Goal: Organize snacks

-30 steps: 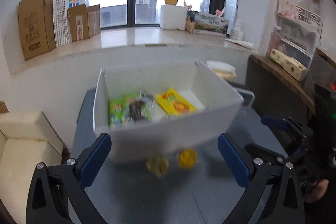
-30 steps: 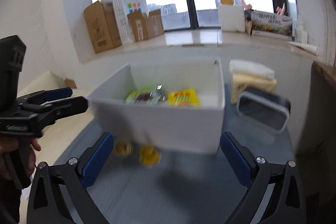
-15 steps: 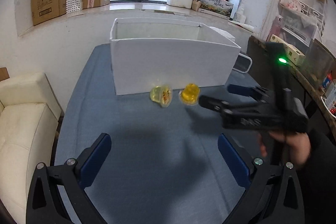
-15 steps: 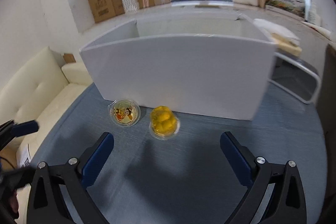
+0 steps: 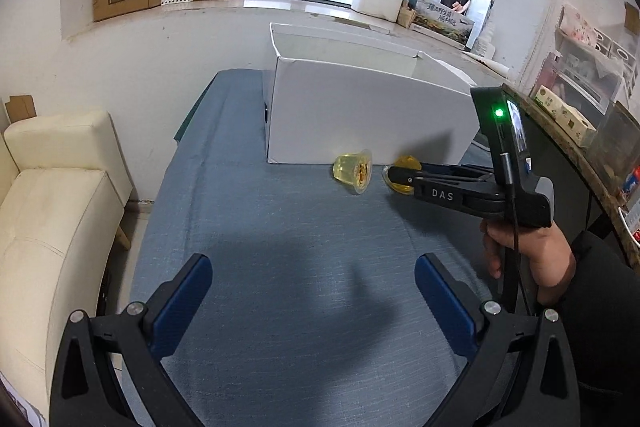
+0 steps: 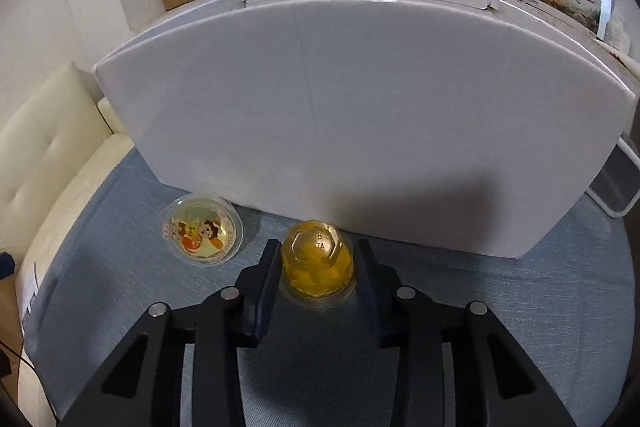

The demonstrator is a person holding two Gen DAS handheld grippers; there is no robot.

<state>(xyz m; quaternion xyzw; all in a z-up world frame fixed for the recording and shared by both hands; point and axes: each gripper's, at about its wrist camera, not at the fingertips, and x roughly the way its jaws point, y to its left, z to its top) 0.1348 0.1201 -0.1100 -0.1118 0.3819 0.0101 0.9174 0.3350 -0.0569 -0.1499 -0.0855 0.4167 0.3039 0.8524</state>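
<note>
A big white box sits on my blue bench. From down here I only see its front wall, so I cannot tell what is inside.

Two small jelly cups sit on the bench just in front of the box. The orange jelly cup stands upside down with its flat bottom up. My right gripper has just been closing its jaws, and now they are clamped on this cup, one on each side. The pale yellow jelly cup lies tipped on its side just beside it, apart from my jaws (its lid has a cartoon picture on it).

My right camera shows the cartoon lid and the grip up close. My left camera shows my right hand holding its tool from the side, with a green light on it, and a cream sofa beside the bench.

My left gripper hangs over bare bench with its jaws wide apart and nothing between them.

I count one box, two cups and two grippers.
</note>
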